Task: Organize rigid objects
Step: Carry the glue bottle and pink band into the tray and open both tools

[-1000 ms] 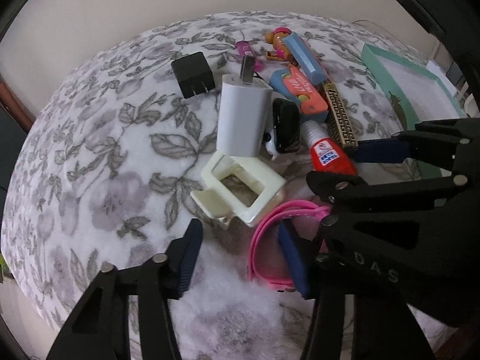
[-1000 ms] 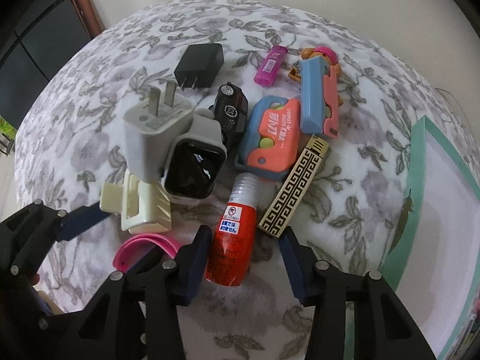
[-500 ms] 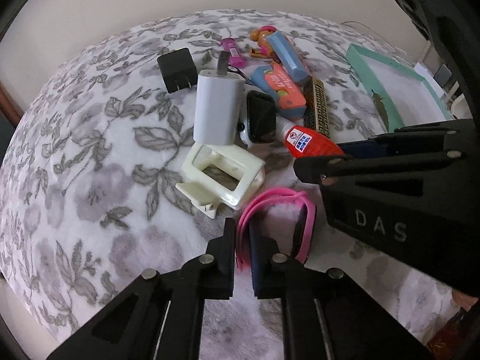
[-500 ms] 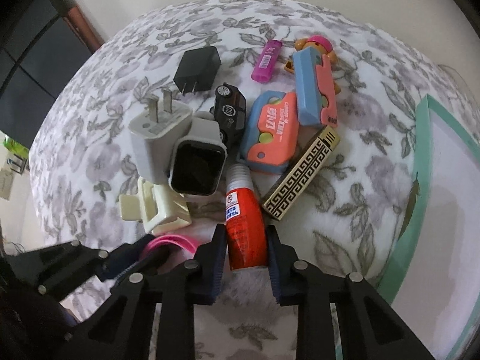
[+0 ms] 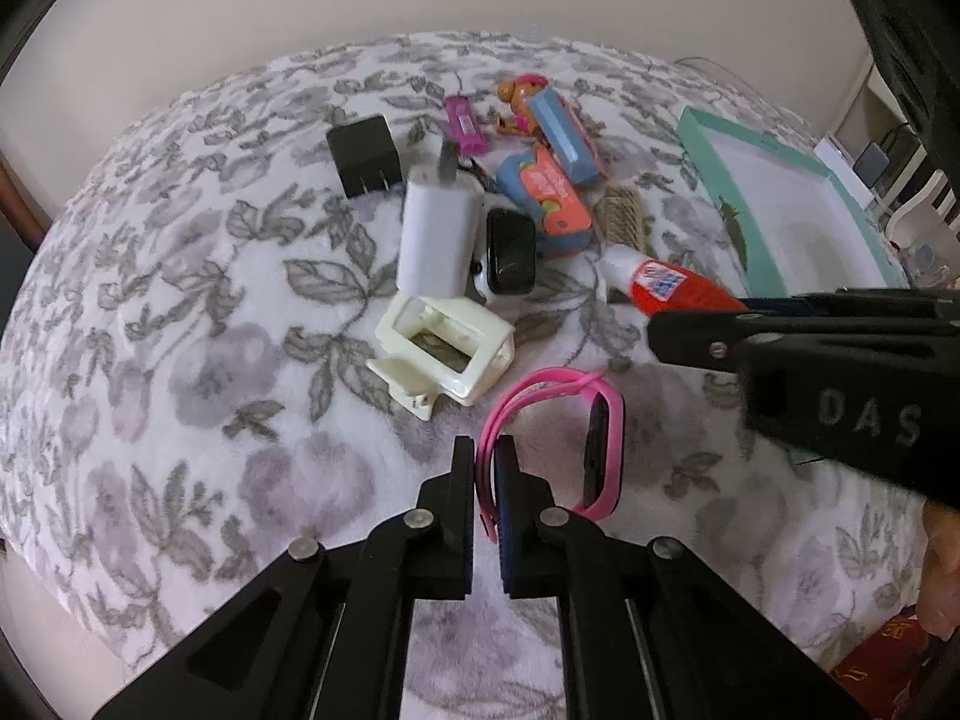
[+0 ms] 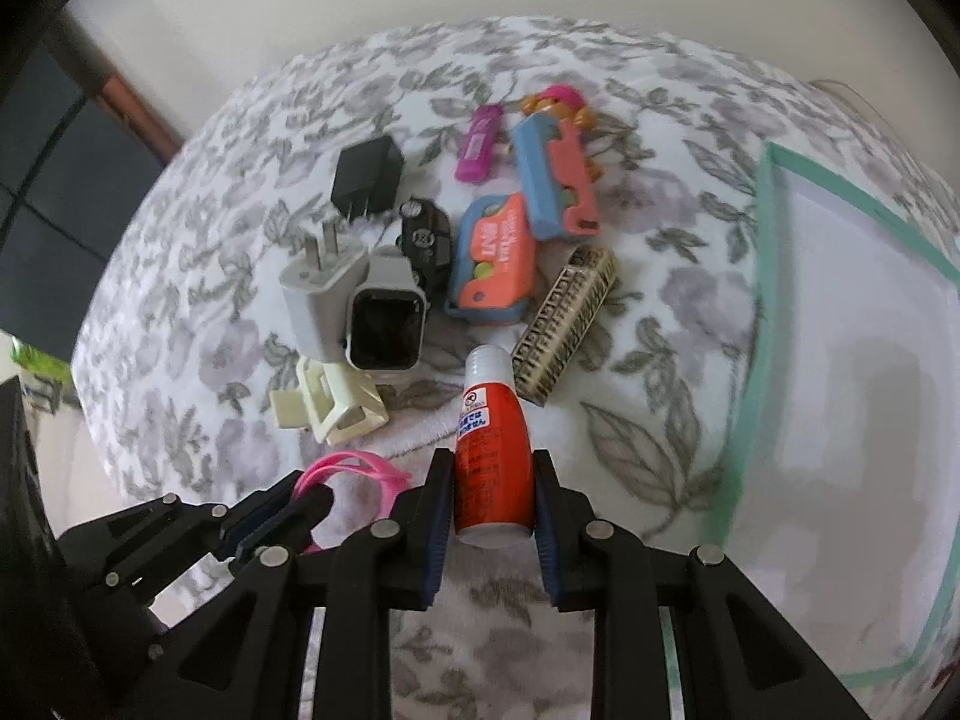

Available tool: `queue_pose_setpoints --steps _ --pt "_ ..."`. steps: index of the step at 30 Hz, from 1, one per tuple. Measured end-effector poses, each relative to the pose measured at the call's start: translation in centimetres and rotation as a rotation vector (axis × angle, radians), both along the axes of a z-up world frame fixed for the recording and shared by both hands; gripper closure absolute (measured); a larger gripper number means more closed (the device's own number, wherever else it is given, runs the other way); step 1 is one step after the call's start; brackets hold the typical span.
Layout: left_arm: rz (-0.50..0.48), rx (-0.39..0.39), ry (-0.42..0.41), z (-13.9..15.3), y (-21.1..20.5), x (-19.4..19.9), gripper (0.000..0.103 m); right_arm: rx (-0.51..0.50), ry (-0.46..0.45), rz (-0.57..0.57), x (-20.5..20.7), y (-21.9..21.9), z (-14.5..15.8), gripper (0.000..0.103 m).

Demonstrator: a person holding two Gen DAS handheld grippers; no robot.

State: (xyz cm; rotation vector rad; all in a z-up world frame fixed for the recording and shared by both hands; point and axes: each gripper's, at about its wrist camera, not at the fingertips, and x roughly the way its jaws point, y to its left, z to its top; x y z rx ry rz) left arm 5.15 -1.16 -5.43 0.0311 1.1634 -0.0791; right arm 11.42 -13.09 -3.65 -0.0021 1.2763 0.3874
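Pink wristband [image 5: 555, 420]: nearest item, at the near edge of the floral blanket [image 5: 180, 372]; the left gripper [image 5: 485, 468] has just closed its jaws and pinches the strap between the pads.

Red glue bottle [image 6: 493, 468]: white cap pointing away, body clamped between the pads of the right gripper [image 6: 492, 501], whose jaws have just closed on it.

Cream plastic clip [image 5: 444, 354]: lies just beyond the wristband, apart from it.

White plug adapter [image 5: 438, 240]: prongs pointing away, touching a smartwatch [image 6: 384, 324] with a dark screen that leans against its side.

Patterned black-and-gold bar [image 6: 564, 324]: just beyond the bottle cap, toward the right.

Orange-and-blue toy case [image 6: 492, 264]: middle of the pile, beside a small black toy car [image 6: 426, 234].

Black plug adapter [image 5: 363, 156]: prongs facing the near side, toward the far left of the pile.

Blue-and-pink toy case [image 6: 555, 180], magenta lighter-shaped stick [image 6: 477, 144], small orange figure [image 6: 555, 102]: farthest group.

Teal-rimmed white tray [image 6: 840, 360]: at the blanket's right edge, apart from the pile.
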Motion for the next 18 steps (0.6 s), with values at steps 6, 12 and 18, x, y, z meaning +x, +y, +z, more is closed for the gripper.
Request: queue_pose_setpoints --steps 6,12,18 --pt "-0.005 0.004 -0.063 4.5 -0.5 0.1 0.097 0.070 -0.054 -0.102 -0.5 -3.0 3.2 0.077" --pt "0.001 -0.062 -0.127 10.3 -2.7 3.7 0.097 0.047 -0.217 -0.246 -0.1 -7.4 8.8 0.076" --pt "-0.040 -0.084 -0.158 12.3 -8.2 7.2 0.097 -0.038 -0.300 -0.378 1.2 -12.1 11.4 0.076"
